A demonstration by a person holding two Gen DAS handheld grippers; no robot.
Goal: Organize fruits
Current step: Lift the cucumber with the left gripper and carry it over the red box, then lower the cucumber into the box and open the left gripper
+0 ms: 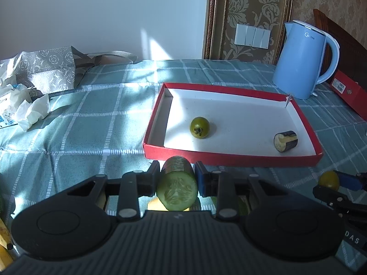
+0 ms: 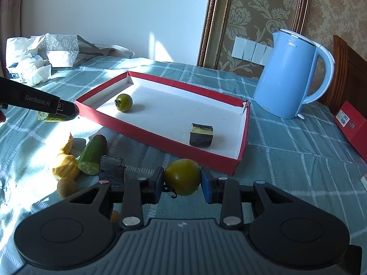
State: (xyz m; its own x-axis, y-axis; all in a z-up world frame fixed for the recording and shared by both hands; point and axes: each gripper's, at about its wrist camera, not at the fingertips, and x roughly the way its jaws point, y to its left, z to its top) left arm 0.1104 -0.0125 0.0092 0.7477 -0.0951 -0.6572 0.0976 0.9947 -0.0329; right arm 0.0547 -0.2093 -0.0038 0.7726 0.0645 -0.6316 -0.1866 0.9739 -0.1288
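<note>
While left gripper [image 1: 176,181] clamps cylindrical cucumber chunk [image 1: 177,184], right gripper [image 2: 182,180] pinches smooth tomato [image 2: 182,177].

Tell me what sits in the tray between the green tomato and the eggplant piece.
Nothing: only bare white tray floor lies between the green tomato and the eggplant piece. Both wrist views show that stretch clearly.

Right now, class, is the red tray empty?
No: the red tray already holds a green tomato and a dark eggplant chunk.
</note>
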